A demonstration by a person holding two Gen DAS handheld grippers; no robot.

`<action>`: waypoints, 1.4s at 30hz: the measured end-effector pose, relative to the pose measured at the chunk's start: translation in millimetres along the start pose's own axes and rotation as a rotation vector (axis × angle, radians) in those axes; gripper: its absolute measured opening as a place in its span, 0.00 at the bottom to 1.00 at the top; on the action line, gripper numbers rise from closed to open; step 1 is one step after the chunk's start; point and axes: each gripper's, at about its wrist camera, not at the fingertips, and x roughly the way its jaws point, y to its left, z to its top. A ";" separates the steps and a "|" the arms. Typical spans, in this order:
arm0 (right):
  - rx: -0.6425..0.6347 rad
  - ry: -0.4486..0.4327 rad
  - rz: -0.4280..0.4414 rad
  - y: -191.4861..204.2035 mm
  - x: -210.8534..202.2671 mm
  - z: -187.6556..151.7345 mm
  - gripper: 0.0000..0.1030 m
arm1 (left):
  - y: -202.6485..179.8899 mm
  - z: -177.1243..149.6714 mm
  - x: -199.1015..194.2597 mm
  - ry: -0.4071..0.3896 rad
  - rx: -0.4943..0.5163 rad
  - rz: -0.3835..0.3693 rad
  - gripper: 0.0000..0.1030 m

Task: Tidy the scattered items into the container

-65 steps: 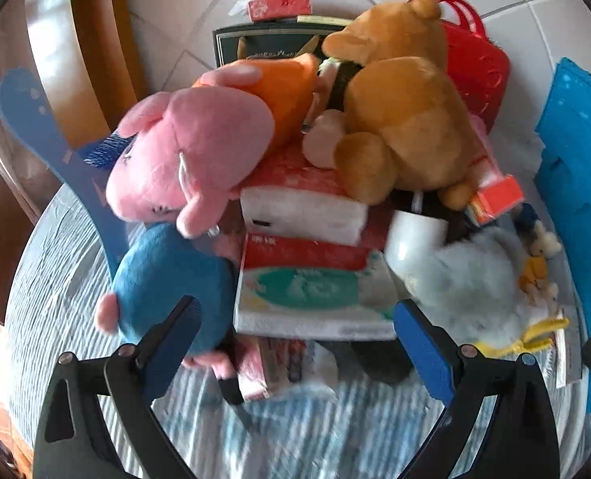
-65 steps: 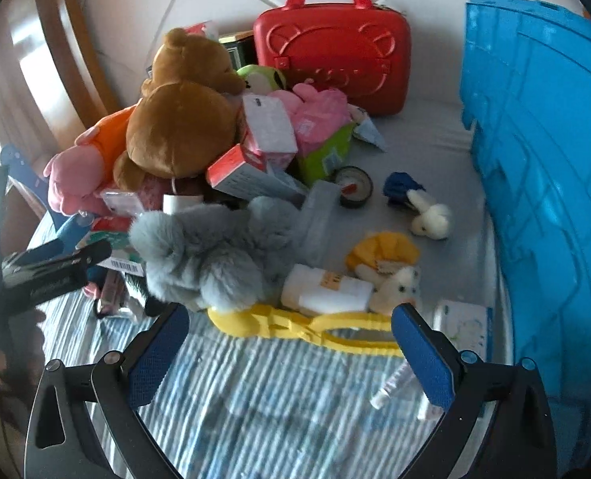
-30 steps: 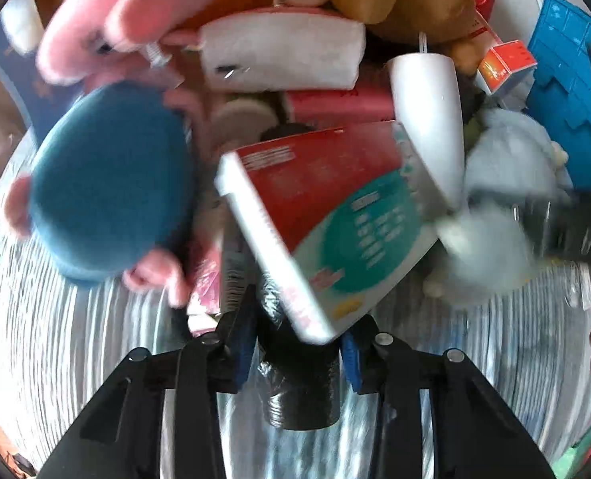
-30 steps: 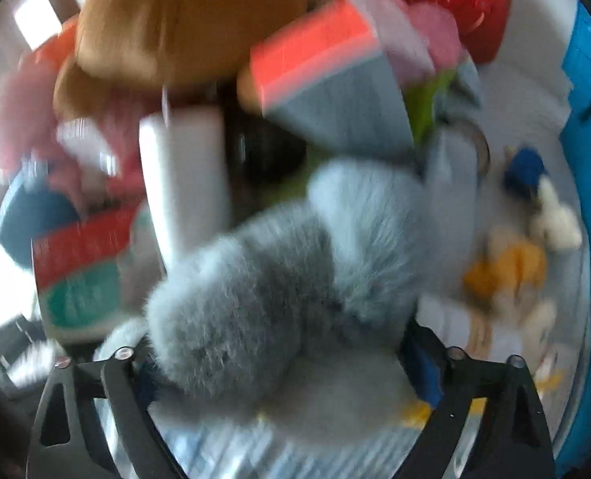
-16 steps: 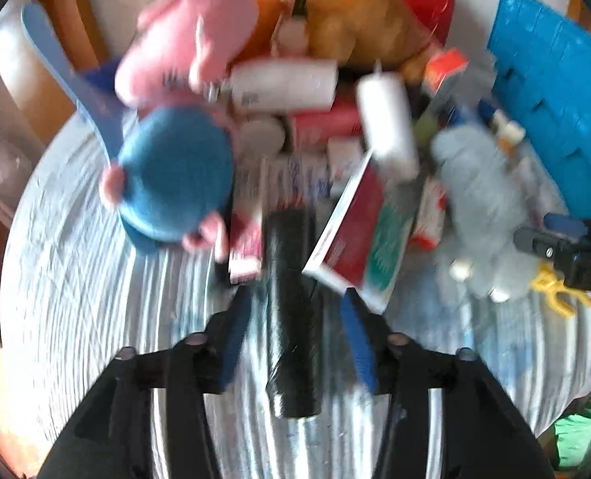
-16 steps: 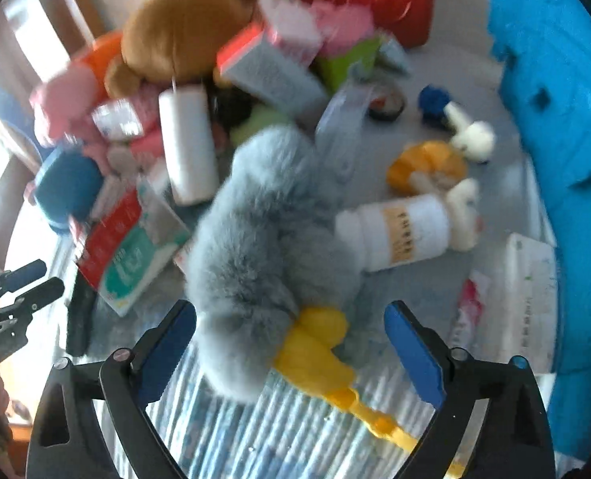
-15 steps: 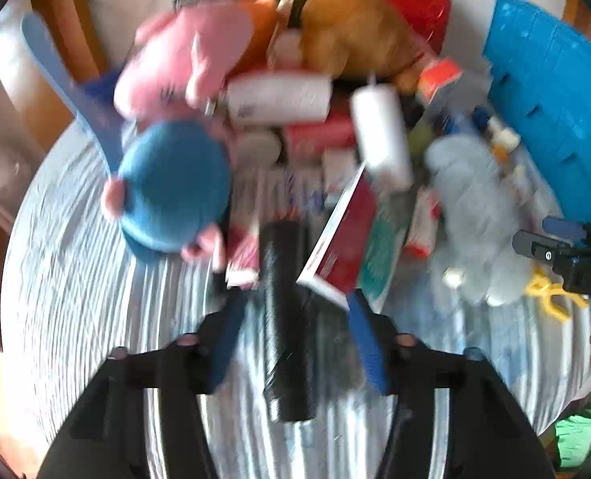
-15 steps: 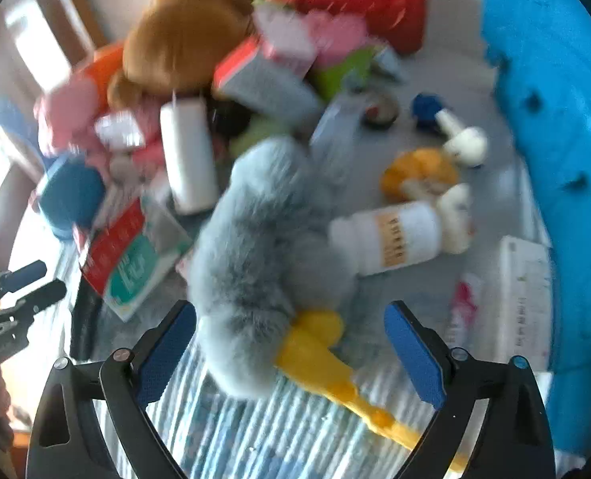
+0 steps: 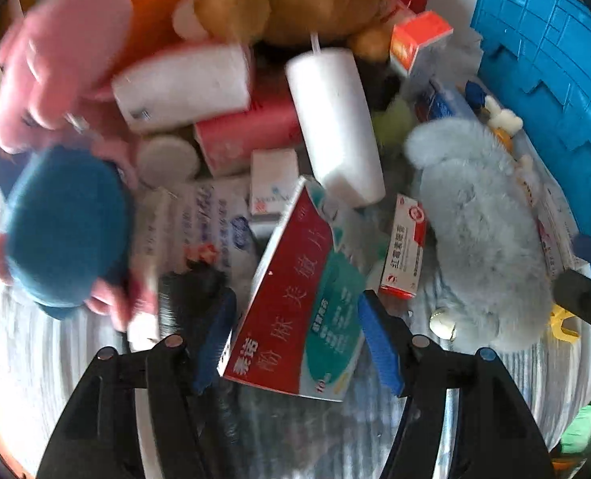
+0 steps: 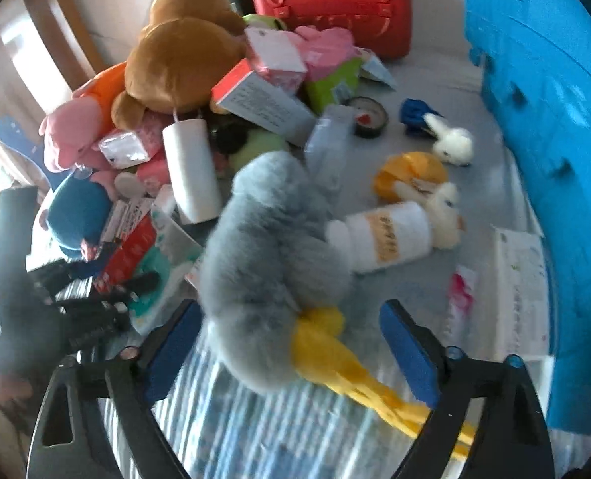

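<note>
We've got the left gripper [image 9: 295,339] straddling a red and teal box [image 9: 295,303], which stands tilted on edge between the blue pads; the pads sit just off both sides, so nothing's actually clamped. A black roll [image 9: 191,291] lies just left of the left pad. Our right gripper [image 10: 291,355] is closing with the grey fluffy toy [image 10: 263,255] and a yellow plastic clip [image 10: 351,363] between its fingers, pads not pressing on either yet. The blue container [image 10: 554,127] stands off to the right of both tools, with the pile straight ahead.
</note>
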 end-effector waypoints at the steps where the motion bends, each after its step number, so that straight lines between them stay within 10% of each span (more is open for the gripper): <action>1: -0.008 0.006 -0.002 3.8 7.4 3.3 0.80 | -1.0 -1.5 0.4 -0.006 0.000 -0.008 0.61; 8: -0.013 0.072 -0.026 14.4 64.4 19.1 0.68 | -11.9 0.3 6.1 -0.013 0.007 -0.074 0.59; 12: 0.024 0.069 -0.018 7.5 78.5 23.1 0.52 | -11.8 6.0 -1.5 -0.067 -0.029 -0.084 0.40; 18: 0.066 0.079 0.009 -2.5 84.3 25.9 0.64 | -9.3 8.9 0.2 -0.036 -0.044 -0.101 0.44; 42: -0.004 -0.101 0.000 7.3 11.1 35.3 0.41 | -34.3 18.5 -83.4 -0.257 0.030 -0.042 0.17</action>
